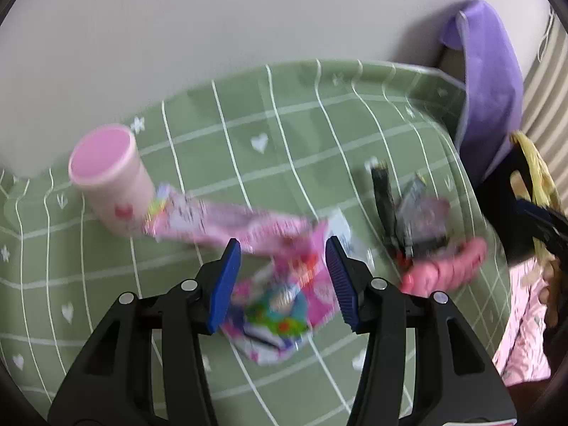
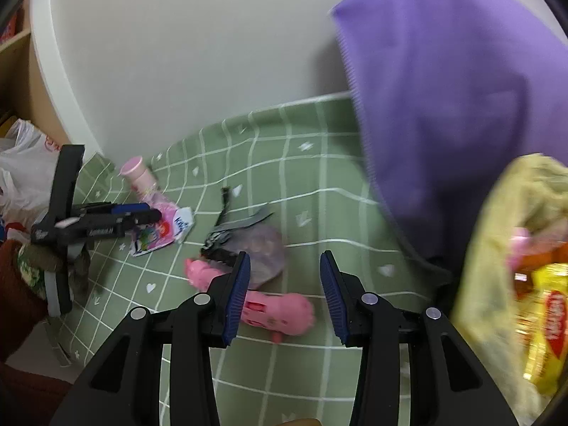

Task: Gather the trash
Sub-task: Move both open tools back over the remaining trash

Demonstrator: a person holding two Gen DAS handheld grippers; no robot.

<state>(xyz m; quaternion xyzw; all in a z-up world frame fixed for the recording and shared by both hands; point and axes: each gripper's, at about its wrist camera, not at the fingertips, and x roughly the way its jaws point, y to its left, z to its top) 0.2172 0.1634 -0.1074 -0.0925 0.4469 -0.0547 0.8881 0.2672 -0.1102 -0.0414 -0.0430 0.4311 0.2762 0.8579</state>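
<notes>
My left gripper [image 1: 283,248] is open just above a crumpled pink and colourful wrapper [image 1: 284,305] on the green checked tablecloth [image 1: 301,135]; a long pink wrapper [image 1: 220,220] lies beyond it. The left gripper also shows in the right wrist view [image 2: 106,220] over that wrapper [image 2: 159,234]. My right gripper [image 2: 284,262] is open and empty above a pink toy-like object [image 2: 277,309]. A dark and grey wrapper pile [image 2: 245,238] lies just beyond; it also shows in the left wrist view [image 1: 411,213].
A pink lidded cup [image 1: 110,181] lies on its side at the left. A purple bag [image 2: 443,106] hangs at the right, beside a yellow bag [image 2: 525,266] holding wrappers. A white plastic bag [image 2: 25,163] and shelving stand at far left.
</notes>
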